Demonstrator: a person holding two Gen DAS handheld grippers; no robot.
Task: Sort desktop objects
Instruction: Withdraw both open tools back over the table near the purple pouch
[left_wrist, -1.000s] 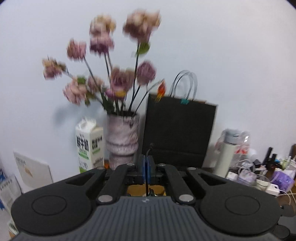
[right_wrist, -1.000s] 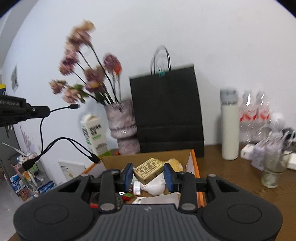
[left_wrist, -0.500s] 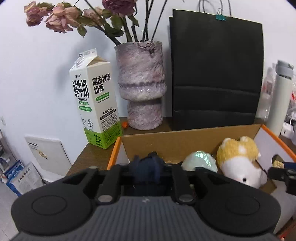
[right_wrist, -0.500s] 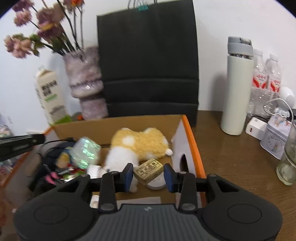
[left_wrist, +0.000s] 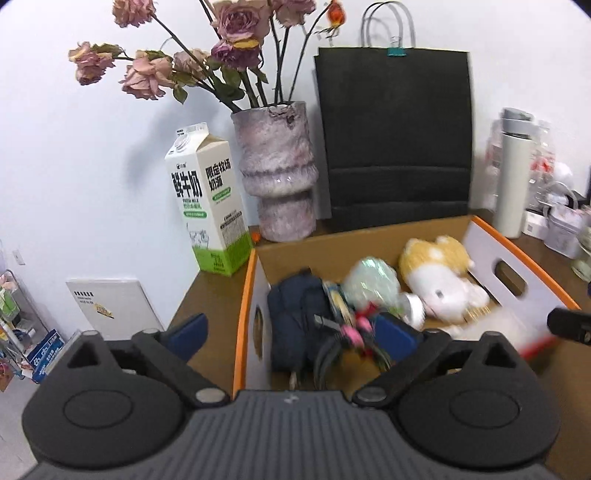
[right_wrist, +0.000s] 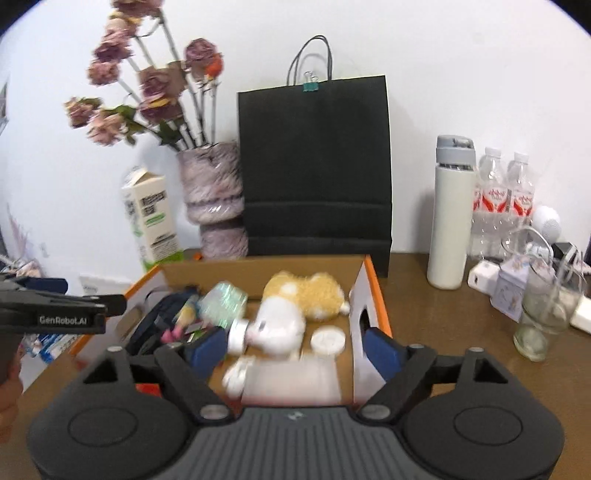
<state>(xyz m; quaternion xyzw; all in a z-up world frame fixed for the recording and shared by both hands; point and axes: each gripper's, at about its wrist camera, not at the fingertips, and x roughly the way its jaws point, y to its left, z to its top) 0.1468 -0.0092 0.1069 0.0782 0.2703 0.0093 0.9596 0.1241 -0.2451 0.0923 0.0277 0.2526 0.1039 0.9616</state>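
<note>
An open cardboard box with orange edges (left_wrist: 248, 288) (right_wrist: 380, 299) stands on the brown desk. In it lie a yellow-and-white plush toy (left_wrist: 439, 273) (right_wrist: 295, 306), a dark blue pouch (left_wrist: 295, 314), a black cable with pink bits (left_wrist: 343, 332), a shiny green packet (right_wrist: 225, 302) and a round white lid (right_wrist: 328, 339). My left gripper (left_wrist: 291, 334) is open and empty above the box's left side. My right gripper (right_wrist: 291, 345) is open and empty above the box's near right part. The left gripper also shows at the left of the right wrist view (right_wrist: 62, 312).
Behind the box stand a milk carton (left_wrist: 207, 199), a vase of dried roses (left_wrist: 277, 173) and a black paper bag (left_wrist: 395, 136). To the right are a white flask (right_wrist: 450, 214), water bottles (right_wrist: 506, 199), a small tin (right_wrist: 517, 291) and a glass (right_wrist: 543, 317).
Both grippers have opened. The left let go of the dark blue pouch with its cable, the right let go of the small tan box; these now lie in the cardboard box.
</note>
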